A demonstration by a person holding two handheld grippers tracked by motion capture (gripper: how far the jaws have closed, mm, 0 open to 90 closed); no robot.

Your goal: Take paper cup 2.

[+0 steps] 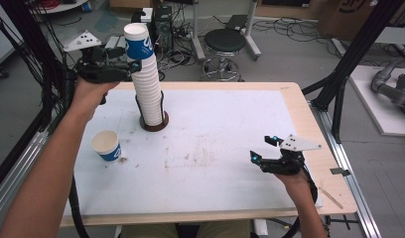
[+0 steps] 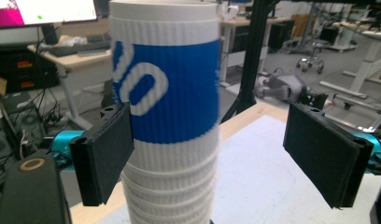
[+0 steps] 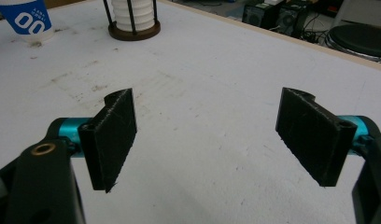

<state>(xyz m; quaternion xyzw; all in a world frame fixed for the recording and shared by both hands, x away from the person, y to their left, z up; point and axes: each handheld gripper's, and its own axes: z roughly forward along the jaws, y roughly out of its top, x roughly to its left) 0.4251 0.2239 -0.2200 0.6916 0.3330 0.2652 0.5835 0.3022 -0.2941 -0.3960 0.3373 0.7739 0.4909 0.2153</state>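
Top cup (image 1: 139, 42): it sits tipped on top of the tall stack of cups (image 1: 149, 96), high over the table (image 1: 230, 124). In my left gripper view the top cup (image 2: 167, 88) is right between my two black pads.

Left gripper (image 1: 133, 67): my jaws are spread apart. One pad is at the cup's side and may just touch it; the other pad is well away, so I am not pinching the cup.

Right gripper (image 1: 262, 148): jaws spread, nothing between them, resting low near my side of the table (image 3: 202, 70).

Holder (image 1: 154, 124): a round brown base with thin black rods, holding the bottom of the stack.

Loose cup (image 1: 107, 145): it stands alone on the table, near my left arm.

What could go wrong: the stack is tall and leans a bit (I think it is wobbly). If I push sideways, it could all fall over.

Another worry: if I squeeze too low, I may grab two cups, not one.

One more: squeezing too hard could squash the paper cup.
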